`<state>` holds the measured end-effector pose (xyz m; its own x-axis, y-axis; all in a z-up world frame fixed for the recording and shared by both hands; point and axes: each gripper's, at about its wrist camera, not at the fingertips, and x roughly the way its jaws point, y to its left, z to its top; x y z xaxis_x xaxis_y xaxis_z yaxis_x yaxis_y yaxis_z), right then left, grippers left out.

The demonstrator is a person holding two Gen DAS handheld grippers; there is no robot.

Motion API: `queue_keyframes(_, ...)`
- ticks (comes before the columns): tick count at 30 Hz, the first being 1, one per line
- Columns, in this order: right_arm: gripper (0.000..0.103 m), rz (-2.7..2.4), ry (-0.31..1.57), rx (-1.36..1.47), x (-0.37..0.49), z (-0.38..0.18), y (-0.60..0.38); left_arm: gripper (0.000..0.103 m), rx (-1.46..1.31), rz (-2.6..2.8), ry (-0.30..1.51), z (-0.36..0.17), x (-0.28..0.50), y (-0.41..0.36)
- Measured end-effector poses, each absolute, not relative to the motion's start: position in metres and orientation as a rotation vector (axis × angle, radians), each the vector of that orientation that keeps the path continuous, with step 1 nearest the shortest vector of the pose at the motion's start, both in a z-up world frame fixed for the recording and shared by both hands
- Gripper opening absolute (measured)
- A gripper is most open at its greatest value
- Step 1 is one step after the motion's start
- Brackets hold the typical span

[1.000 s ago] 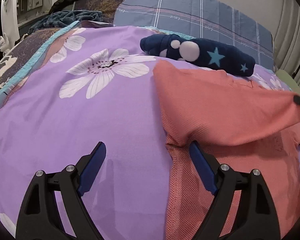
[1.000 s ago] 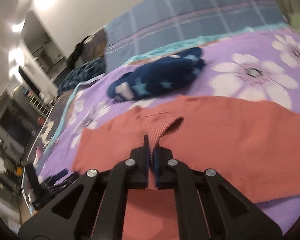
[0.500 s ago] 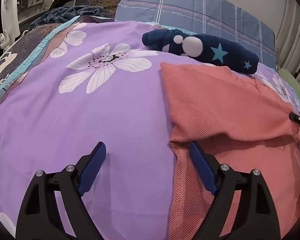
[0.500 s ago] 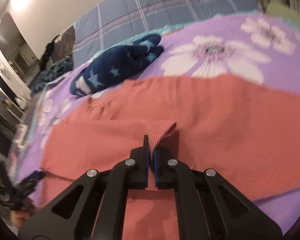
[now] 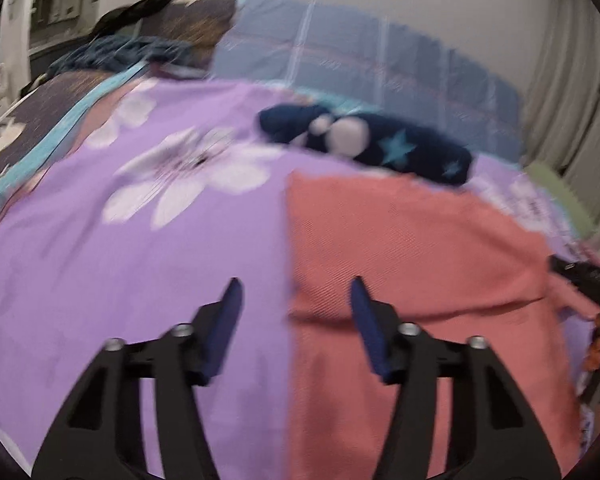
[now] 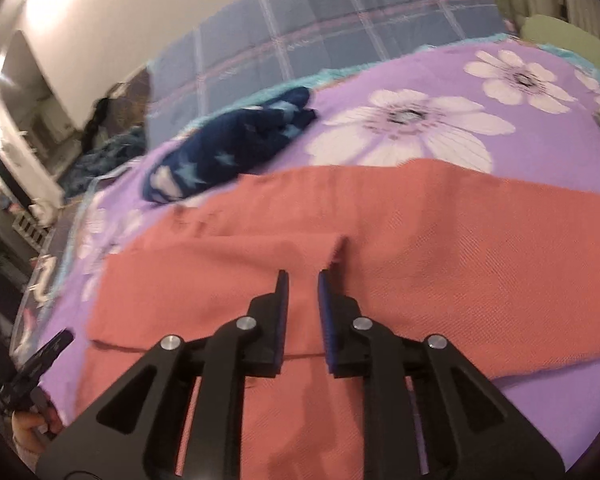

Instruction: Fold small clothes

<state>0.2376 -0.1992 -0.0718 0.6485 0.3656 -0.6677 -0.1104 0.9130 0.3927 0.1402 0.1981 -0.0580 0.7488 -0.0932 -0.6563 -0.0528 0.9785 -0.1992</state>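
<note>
The salmon-pink knit garment (image 6: 420, 240) lies half-folded on the purple flowered bedspread (image 5: 120, 260). The right tool (image 6: 302, 276) is opening, its jaws narrowly apart, releasing the folded flap, which may spring back. The left tool (image 5: 296, 288), empty and closing, seems blurred; it could snag the edge.

Probably a home bedroom: floral bedspread (image 5: 100, 260), plaid pillow (image 6: 340, 32).

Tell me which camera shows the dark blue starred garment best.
The left wrist view: the starred garment lies there unobstructed and whole, with dots and stars visible, though blurred. The right wrist view shows it smaller, off to the side, also blurred.
</note>
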Motion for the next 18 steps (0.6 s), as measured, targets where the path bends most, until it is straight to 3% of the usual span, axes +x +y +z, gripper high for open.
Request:
queue_keyframes(4, 0.014, 0.312, 0.913, 0.362, 0.246, -0.093, -0.186, 0.05, -0.141, -0.145, 0.716, -0.053, 0.159, 0.157)
queue_keyframes(9, 0.015, 0.303, 0.953, 0.522, 0.249, -0.108, -0.213, 0.051, -0.16, -0.153, 0.878, -0.11, 0.19, 0.136)
queue_keyframes(15, 0.044, 0.277, 0.897, 0.543, 0.273, -0.086, -0.246, 0.055, -0.133, -0.153, 0.871, -0.108, 0.19, 0.131)
queue_keyframes(18, 0.044, 0.322, 1.0, 0.608, 0.299, -0.103, -0.246, 0.056, -0.096, -0.139, 0.867, -0.108, 0.189, 0.124)
